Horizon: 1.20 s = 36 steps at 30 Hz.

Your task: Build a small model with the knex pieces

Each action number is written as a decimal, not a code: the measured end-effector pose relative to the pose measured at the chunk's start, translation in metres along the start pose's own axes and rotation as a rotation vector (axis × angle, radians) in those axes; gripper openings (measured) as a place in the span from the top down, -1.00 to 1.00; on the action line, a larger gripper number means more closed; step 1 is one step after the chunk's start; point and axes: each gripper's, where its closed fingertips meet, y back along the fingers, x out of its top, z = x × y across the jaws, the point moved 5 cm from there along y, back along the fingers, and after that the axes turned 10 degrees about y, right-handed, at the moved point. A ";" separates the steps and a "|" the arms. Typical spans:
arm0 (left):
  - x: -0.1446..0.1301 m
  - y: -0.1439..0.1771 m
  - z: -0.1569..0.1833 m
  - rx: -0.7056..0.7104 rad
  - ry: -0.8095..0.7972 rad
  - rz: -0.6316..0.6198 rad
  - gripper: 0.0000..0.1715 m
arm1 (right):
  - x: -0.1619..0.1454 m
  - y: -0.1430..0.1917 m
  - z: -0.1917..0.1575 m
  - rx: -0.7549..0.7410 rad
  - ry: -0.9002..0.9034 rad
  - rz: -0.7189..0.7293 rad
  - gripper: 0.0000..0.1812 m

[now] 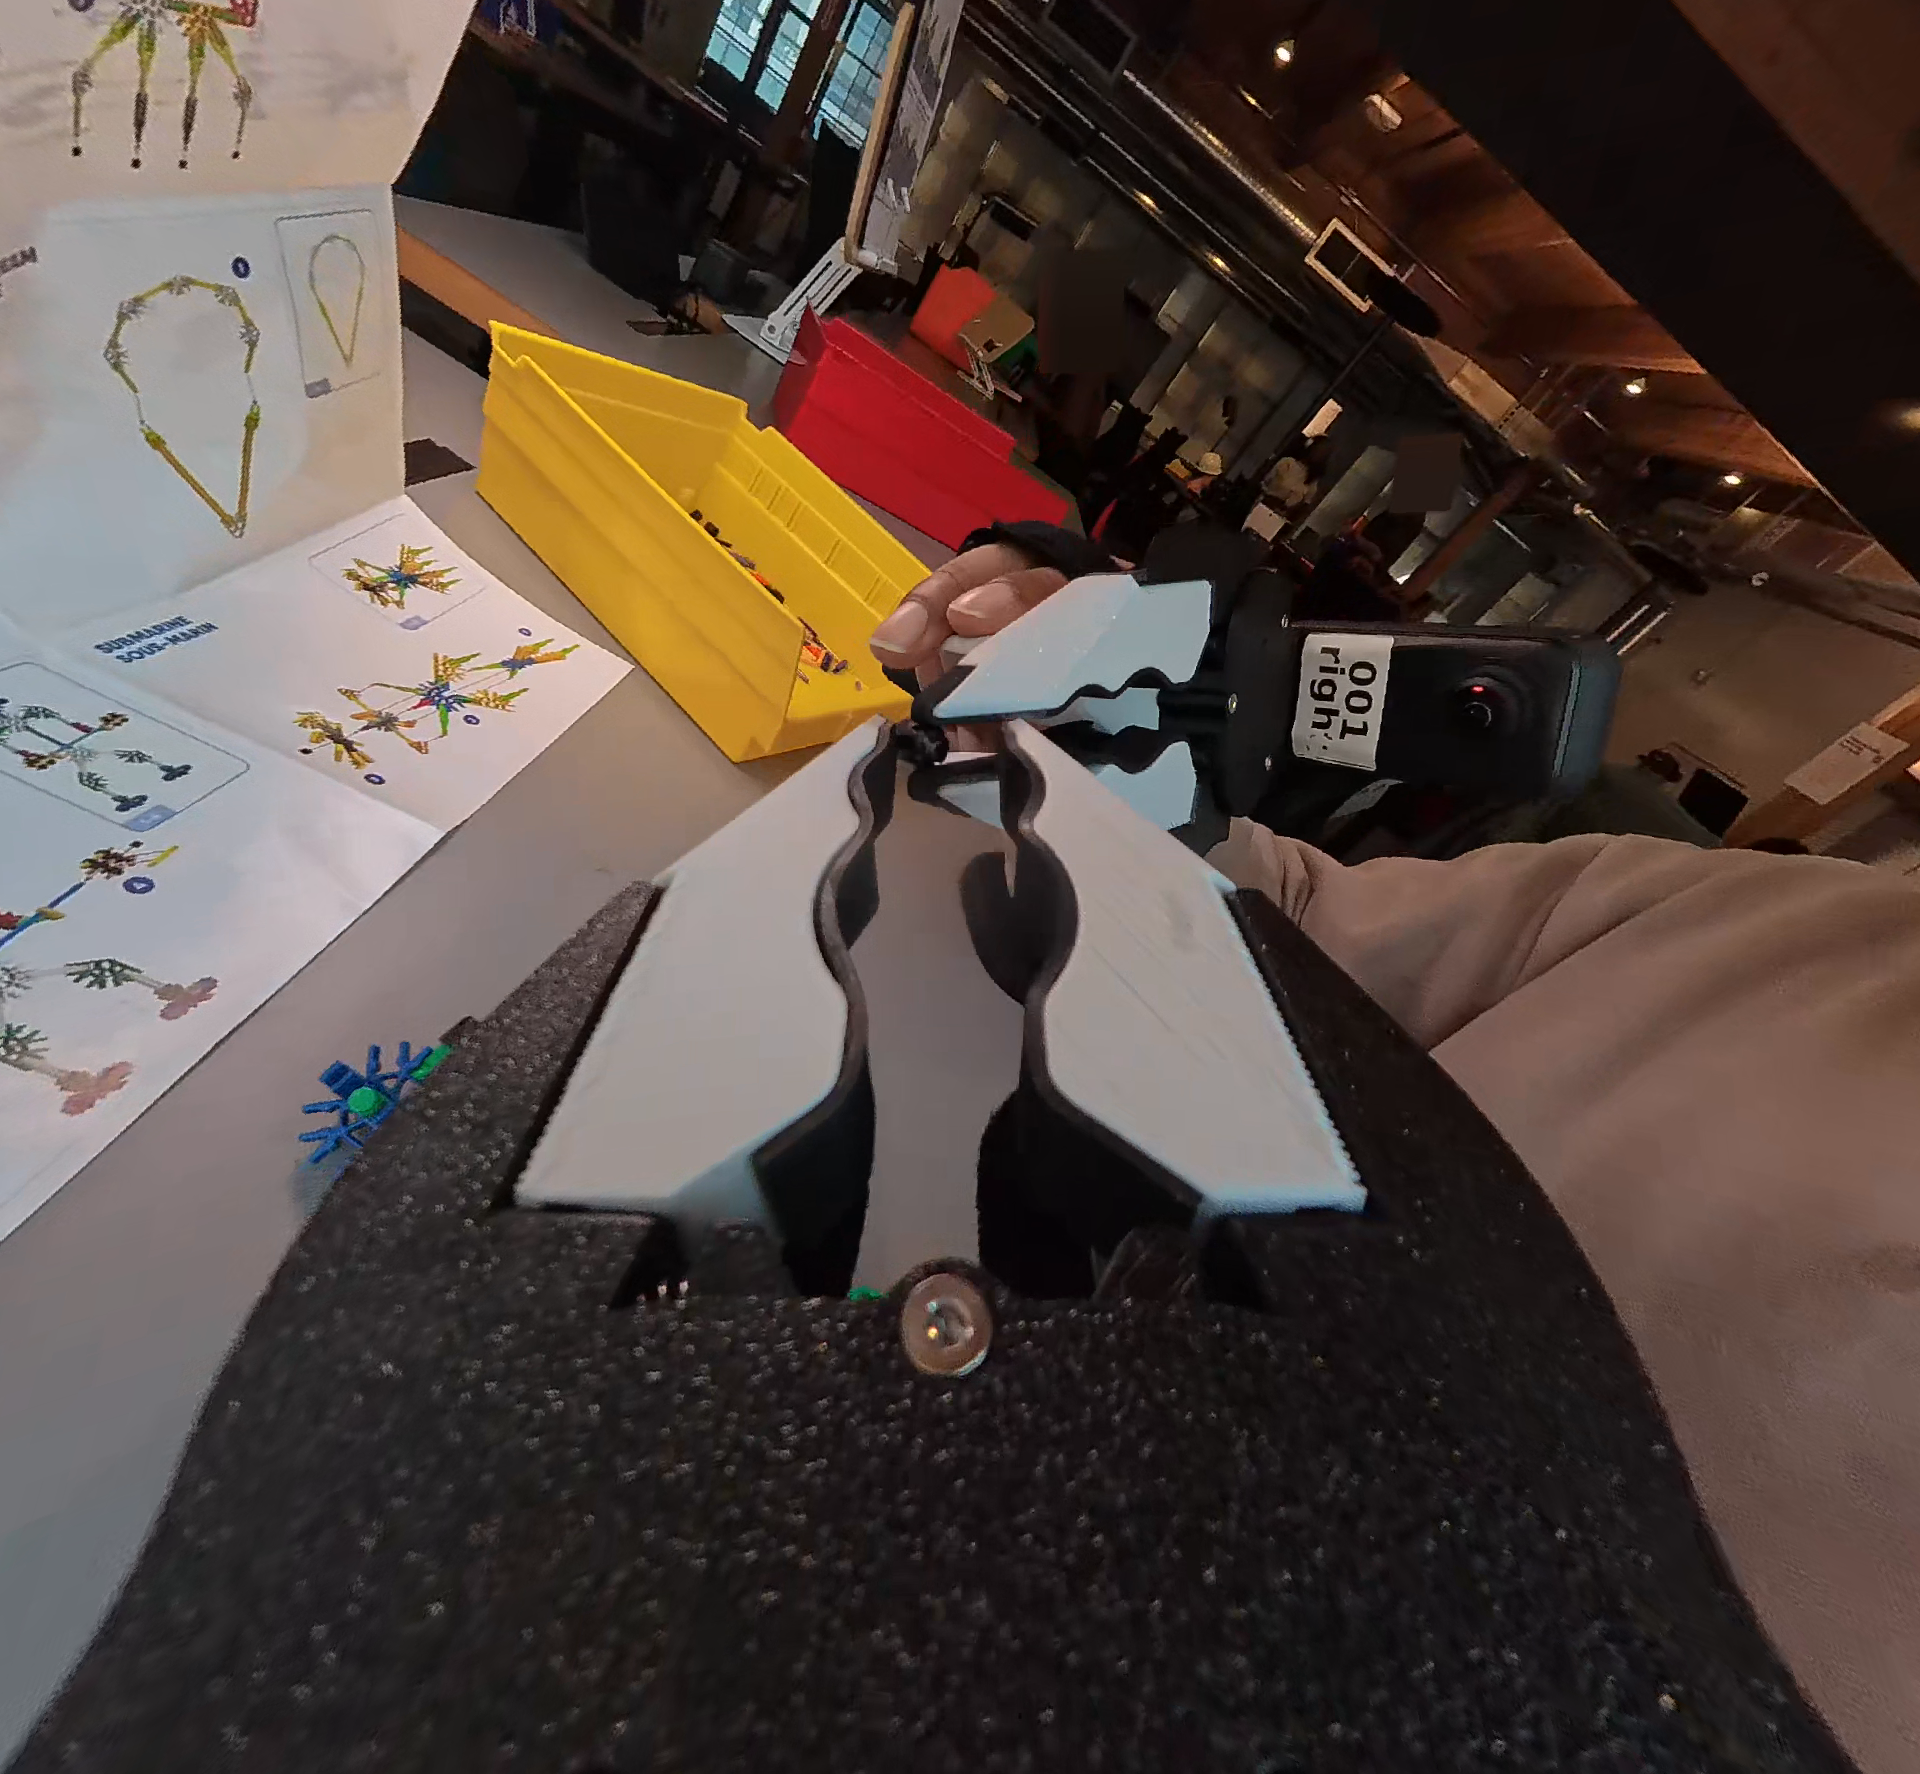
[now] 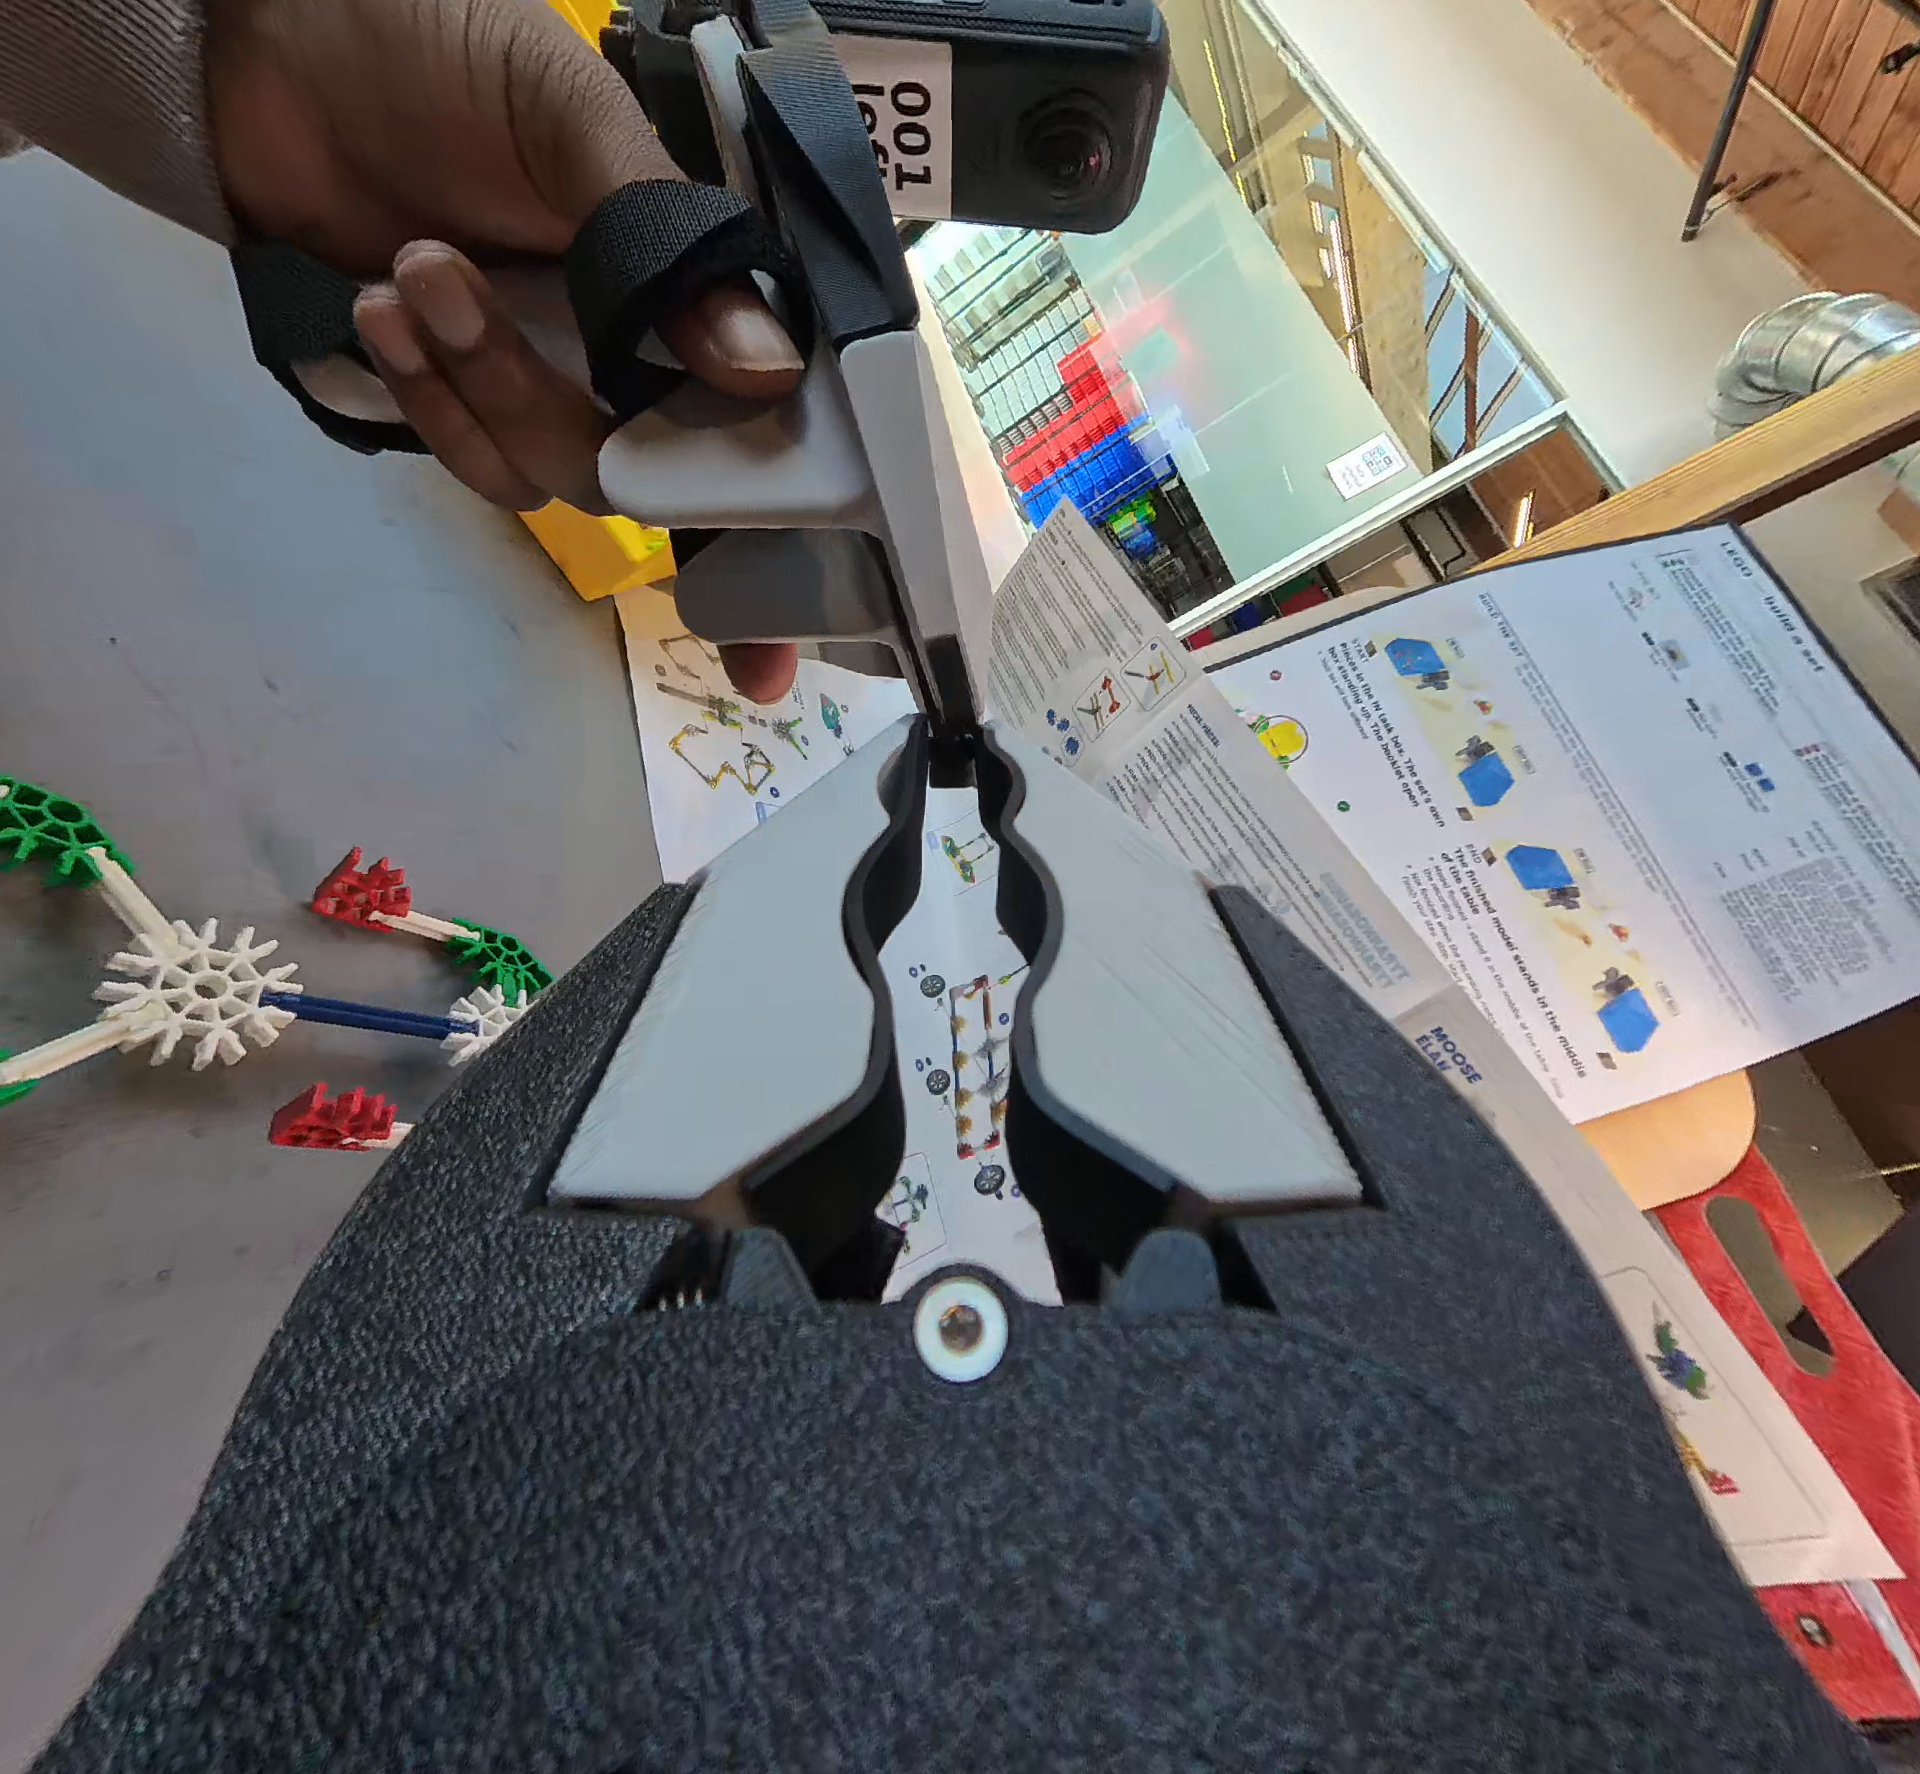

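Up close, pebbled black housing, then two pale grey fingers with wavy black inner pads. Left gripper [image 1: 940, 745] pinched down narrow, tips closed on a small black piece [image 1: 921, 745] held above the grey table [image 1: 582, 893]. Right gripper [image 2: 951, 756] meeting it tip to tip, likewise narrow, nipping the same piece from the other side. Bare fingers of the right hand [image 1: 966, 597] just behind those tips; left hand [image 2: 416, 166] strapped into its handle with black webbing.

Open tabletop under and to the left of the meeting point. Hemmed in beyond: glossy yellow bin [image 1: 623, 519] just past the tips, small parts loose inside, red bin [image 1: 894, 415] right behind it. Printed instruction sheets [image 1: 312, 706] flat along the left edge, more propped upright. Blue snowflake connector [image 1: 353, 1096] tucked beside the housing.

From the right wrist: half-built model [image 2: 197, 992] lying flat at left, white snowflake hub, blue rod, white rods, toothed green and red ends. Curled booklet [image 2: 1558, 841] crowding the right side.
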 end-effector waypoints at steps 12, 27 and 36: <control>-0.007 0.003 0.024 -0.063 0.030 -0.005 0.92 | 0.023 0.012 0.003 0.026 -0.002 0.068 0.91; -0.014 0.014 0.015 -0.226 0.078 -0.048 0.92 | 0.019 0.010 -0.005 0.114 -0.121 0.183 0.89; -0.017 0.011 0.014 -0.296 0.108 -0.076 0.92 | 0.019 0.012 -0.008 0.139 -0.124 0.211 0.91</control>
